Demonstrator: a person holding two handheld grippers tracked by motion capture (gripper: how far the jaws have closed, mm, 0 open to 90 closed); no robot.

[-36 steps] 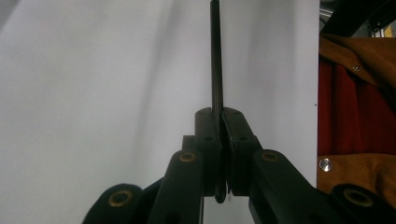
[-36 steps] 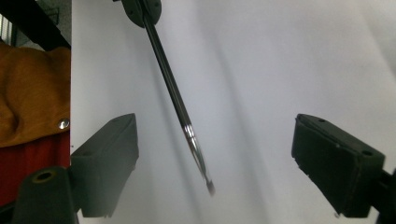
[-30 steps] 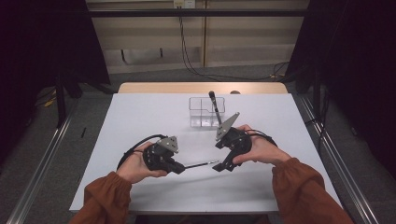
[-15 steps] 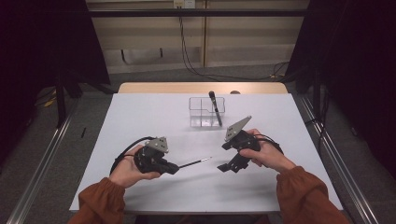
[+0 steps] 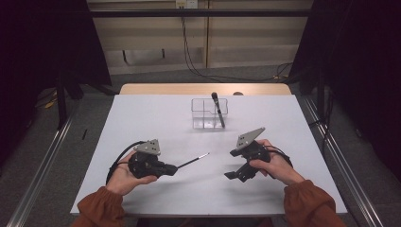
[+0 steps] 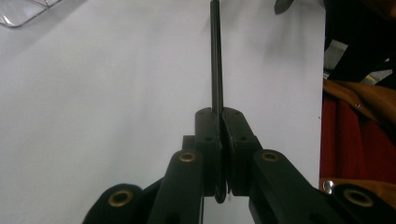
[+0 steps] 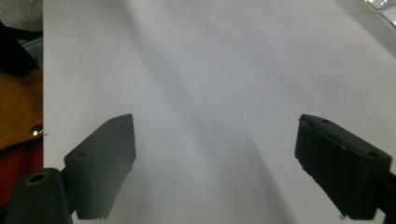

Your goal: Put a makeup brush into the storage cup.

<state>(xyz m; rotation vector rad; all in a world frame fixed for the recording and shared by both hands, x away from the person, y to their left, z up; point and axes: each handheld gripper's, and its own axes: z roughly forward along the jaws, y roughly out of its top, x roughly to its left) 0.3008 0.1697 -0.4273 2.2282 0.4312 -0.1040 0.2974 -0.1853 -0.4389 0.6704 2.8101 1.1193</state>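
A thin black stick with a silver tip (image 5: 193,161) points right, low over the white table (image 5: 156,118). My left gripper (image 5: 174,168) is shut on its near end. In the left gripper view the stick (image 6: 215,56) runs straight up from between the closed jaws of the left gripper (image 6: 222,114). My right gripper (image 5: 235,174) is at the front right, open, a short gap away from the stick's tip. In the right gripper view the right gripper (image 7: 215,140) has its jaws wide apart, with bare table between them.
A clear divided box (image 5: 209,114) stands at the table's middle back, with a black pen (image 5: 218,109) leaning in its right part. A corner of the box (image 6: 25,11) appears in the left gripper view. Orange sleeves (image 5: 101,208) reach in over the front edge.
The two grippers have drawn apart. The right one moved right and toward the front edge, away from the stick's tip. The left one moved left with the stick.
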